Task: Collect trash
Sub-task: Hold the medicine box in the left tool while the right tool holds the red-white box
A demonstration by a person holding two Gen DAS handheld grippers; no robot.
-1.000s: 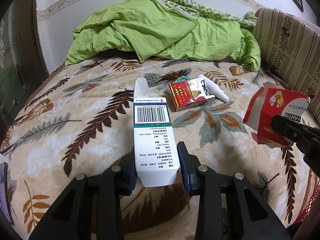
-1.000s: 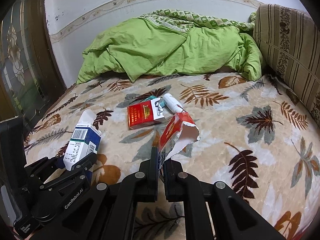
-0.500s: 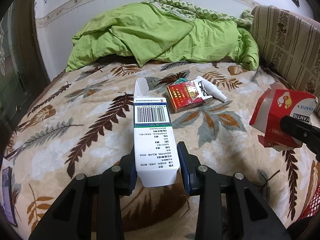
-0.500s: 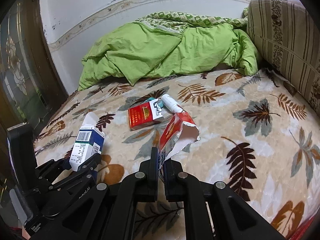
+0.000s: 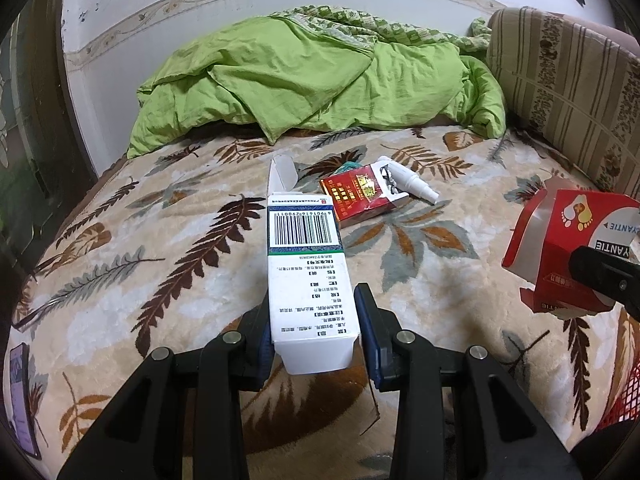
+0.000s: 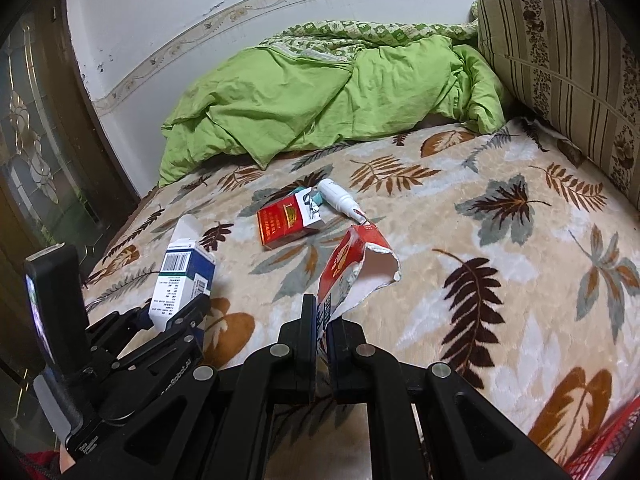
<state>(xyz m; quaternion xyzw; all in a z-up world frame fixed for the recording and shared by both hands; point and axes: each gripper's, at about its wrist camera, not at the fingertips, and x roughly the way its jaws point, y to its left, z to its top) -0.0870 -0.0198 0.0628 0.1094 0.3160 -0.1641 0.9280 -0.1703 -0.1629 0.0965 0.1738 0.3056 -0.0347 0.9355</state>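
Observation:
My left gripper [image 5: 314, 320] is shut on a white and blue carton with a barcode [image 5: 306, 268], held above the leaf-patterned bed; its top flap stands open. The same carton [image 6: 180, 280] shows at the left of the right wrist view. My right gripper [image 6: 322, 316] is shut on a torn red box [image 6: 352, 264], gripping one flattened edge. That red box [image 5: 568, 248] also hangs at the right edge of the left wrist view. On the blanket lie a red cigarette pack [image 5: 362, 196] and a white spray bottle [image 5: 408, 180], side by side, with a small teal item behind them.
A crumpled green quilt [image 5: 320, 80] fills the back of the bed. A striped cushion [image 5: 568, 92] stands along the right side. A red mesh basket [image 6: 604, 452] shows at the lower right. A phone [image 5: 22, 396] lies at the bed's left edge. A dark glazed door [image 6: 36, 152] is at left.
The right gripper with the red box has drifted rightwards and slightly up. Both views have tilted a little. The left gripper keeps its hold on the carton, nearly in place.

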